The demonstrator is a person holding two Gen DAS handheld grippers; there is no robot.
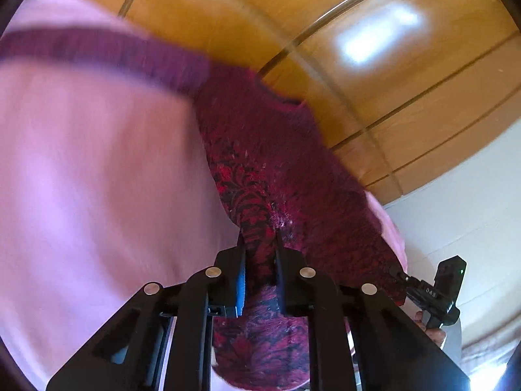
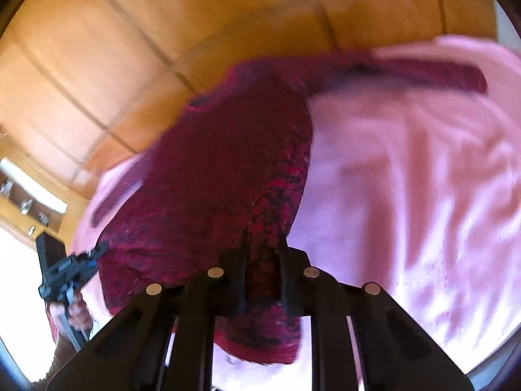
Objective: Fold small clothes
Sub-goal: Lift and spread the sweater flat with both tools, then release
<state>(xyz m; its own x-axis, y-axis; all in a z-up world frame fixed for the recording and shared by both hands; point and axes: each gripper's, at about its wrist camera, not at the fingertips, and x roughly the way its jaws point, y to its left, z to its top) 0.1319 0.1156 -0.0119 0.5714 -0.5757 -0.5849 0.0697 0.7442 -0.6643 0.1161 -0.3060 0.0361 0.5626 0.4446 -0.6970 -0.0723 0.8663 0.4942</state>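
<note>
Maroon-banded pink bedspread (image 1: 81,179) under patterned garment (image 1: 260,150)

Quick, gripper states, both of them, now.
Left gripper: closed on the red patterned garment.
Right gripper: closed on the same garment.

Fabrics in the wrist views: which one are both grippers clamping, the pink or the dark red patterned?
The dark red patterned garment. It runs between the fingers of the left gripper and the right gripper; the plain pink cloth lies spread beneath, ungripped.
</note>
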